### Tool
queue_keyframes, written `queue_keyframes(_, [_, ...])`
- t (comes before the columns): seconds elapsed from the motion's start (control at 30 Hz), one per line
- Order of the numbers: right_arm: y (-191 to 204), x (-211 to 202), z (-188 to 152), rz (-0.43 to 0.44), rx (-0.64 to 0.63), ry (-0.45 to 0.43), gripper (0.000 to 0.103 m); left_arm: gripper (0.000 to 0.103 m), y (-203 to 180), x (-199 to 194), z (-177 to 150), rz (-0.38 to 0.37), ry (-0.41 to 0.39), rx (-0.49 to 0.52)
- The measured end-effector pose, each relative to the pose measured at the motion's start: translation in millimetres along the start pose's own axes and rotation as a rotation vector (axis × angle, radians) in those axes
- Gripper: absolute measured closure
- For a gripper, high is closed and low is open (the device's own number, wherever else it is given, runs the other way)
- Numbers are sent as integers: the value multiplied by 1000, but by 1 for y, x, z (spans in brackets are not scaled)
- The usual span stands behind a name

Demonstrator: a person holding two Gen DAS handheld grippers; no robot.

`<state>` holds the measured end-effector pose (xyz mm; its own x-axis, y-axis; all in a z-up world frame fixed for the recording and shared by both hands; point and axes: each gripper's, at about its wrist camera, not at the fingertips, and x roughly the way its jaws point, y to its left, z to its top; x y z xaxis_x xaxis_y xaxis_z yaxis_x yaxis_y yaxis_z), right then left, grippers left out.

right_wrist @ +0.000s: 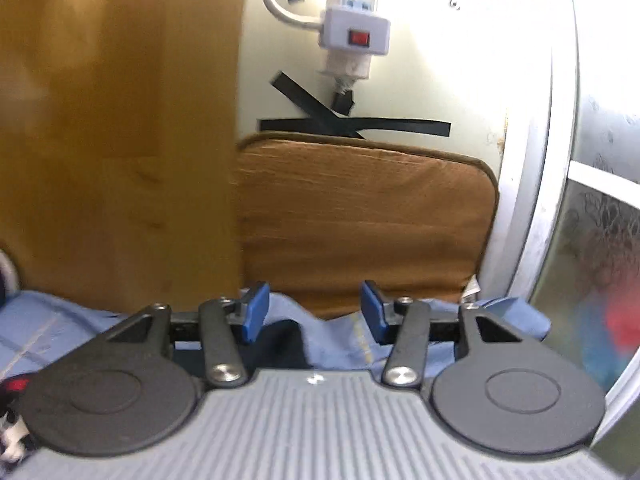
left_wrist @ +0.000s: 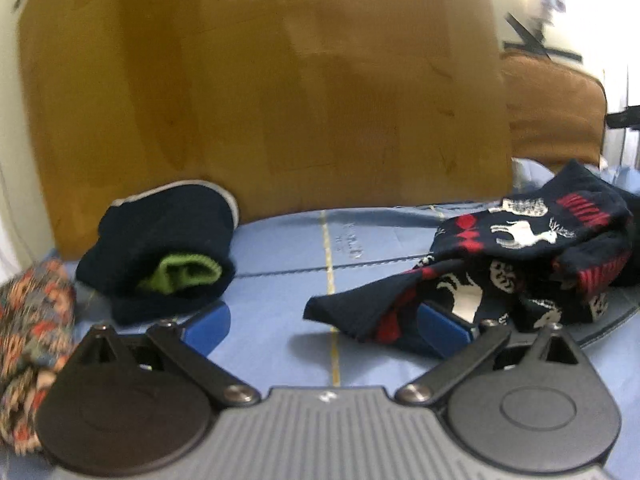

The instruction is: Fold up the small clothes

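Observation:
In the left wrist view my left gripper [left_wrist: 324,326] stands wide open over the light blue cloth [left_wrist: 280,288], with nothing between its blue pads [left_wrist: 208,324]. A crumpled pile of navy socks with white reindeer and red bands [left_wrist: 512,256] lies to the right, one tip resting against the right pad. A rolled navy bundle with a green cuff [left_wrist: 168,248] sits to the left. My right gripper [right_wrist: 314,314] is open, and its pads [right_wrist: 256,312] press on nothing. It faces a brown cushion [right_wrist: 360,216]. A dark patch of fabric [right_wrist: 284,344] lies below the jaws.
A wooden board [left_wrist: 260,92] stands upright behind the cloth. A multicoloured patterned cloth [left_wrist: 32,340] lies at the far left. On the wall above the cushion hang a white power strip [right_wrist: 354,28] and crossed black tape [right_wrist: 352,124]. A metal window frame [right_wrist: 536,184] closes the right side.

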<state>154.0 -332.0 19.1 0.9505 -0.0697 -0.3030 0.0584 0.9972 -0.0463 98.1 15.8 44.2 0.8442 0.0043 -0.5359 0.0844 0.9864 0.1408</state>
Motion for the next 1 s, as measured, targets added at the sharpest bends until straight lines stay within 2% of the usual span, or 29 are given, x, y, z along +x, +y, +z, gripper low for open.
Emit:
queue_keyframes(0.1, [4, -32, -23, 102, -36, -15, 46, 0, -15, 18, 6, 2, 9, 57])
queue_keyframes(0.17, [10, -44, -40, 174, -45, 23, 40, 0, -27, 29, 11, 5, -6, 102])
queue_keyframes(0.27, [17, -56, -61, 284, -11, 89, 32, 0, -52, 43, 14, 33, -58, 222])
queue_keyframes(0.3, [20, -57, -68, 314, 4, 115, 28, 0, -60, 48, 14, 34, -67, 258])
queue_keyframes(0.47, [36, -42, -86, 395, 104, 201, 28, 3, -98, 67, 21, 6, -119, 370])
queue_keyframes(0.53, [42, -40, -91, 401, 140, 202, 28, 21, -110, 72, 29, -20, -134, 379])
queue_keyframes(0.6, [46, -37, -92, 406, 170, 203, 28, 67, -118, 77, 40, -13, -143, 365])
queue_keyframes(0.67, [50, -35, -93, 406, 188, 198, 28, 95, -114, 80, 54, -7, -144, 304])
queue_keyframes(0.73, [53, -38, -94, 406, 188, 188, 28, 96, -97, 80, 73, -14, -144, 186])
queue_keyframes(0.8, [59, -40, -93, 411, 177, 173, 28, 96, -78, 69, 87, -30, -182, 100])
queue_keyframes(0.87, [64, -44, -93, 417, 155, 158, 26, 96, -62, 48, 97, -38, -244, 46])
queue_keyframes(0.93, [73, -47, -92, 418, 131, 140, 18, 96, -49, 24, 103, -42, -304, 1])
queue_keyframes(1.0, [82, -48, -91, 416, 123, 132, 18, 96, -35, -5, 110, -55, -370, -56])
